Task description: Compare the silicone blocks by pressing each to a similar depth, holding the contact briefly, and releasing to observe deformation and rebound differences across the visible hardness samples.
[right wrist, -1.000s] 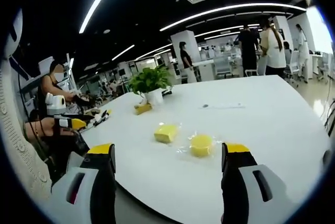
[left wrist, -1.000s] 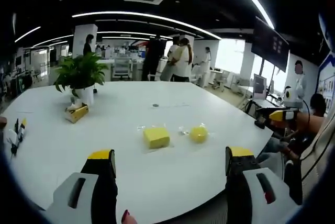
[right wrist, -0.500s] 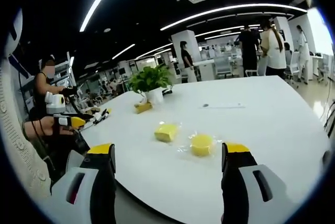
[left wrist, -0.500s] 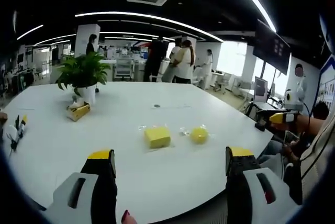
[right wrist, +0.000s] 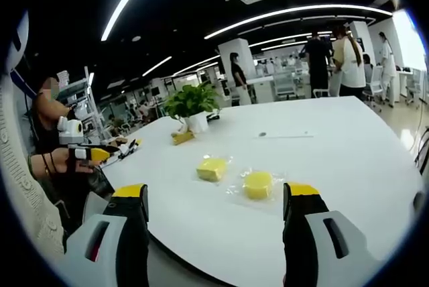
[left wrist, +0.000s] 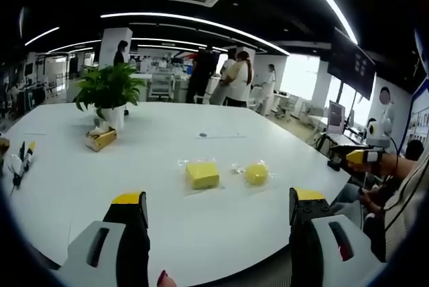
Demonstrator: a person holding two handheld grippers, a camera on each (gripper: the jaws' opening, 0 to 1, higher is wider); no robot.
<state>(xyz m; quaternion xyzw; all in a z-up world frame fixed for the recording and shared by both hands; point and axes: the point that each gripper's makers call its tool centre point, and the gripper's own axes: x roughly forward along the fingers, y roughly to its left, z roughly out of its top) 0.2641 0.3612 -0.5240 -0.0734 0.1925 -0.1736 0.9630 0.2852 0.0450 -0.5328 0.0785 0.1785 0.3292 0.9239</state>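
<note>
Left gripper view: the left gripper hangs above the near edge of the white table, jaws spread wide with nothing between them. Well ahead on the tabletop lie two yellow silicone samples, each on a clear wrapper: a square block and, just beside it to the right, a round block. Neither is touched. Farther back stand a potted plant and a small yellow box beside it. At the right edge a seated person's hand holds another yellow-tipped tool. Right gripper view: the right gripper is likewise parted and empty, held off the table's near edge. Here the square block sits left of the round block, both apart from the jaws and lying flat, undeformed as far as can be told. Judgement: pressing has not begun on either sample; the approach, the press, the hold and the release all remain for both blocks.
</note>
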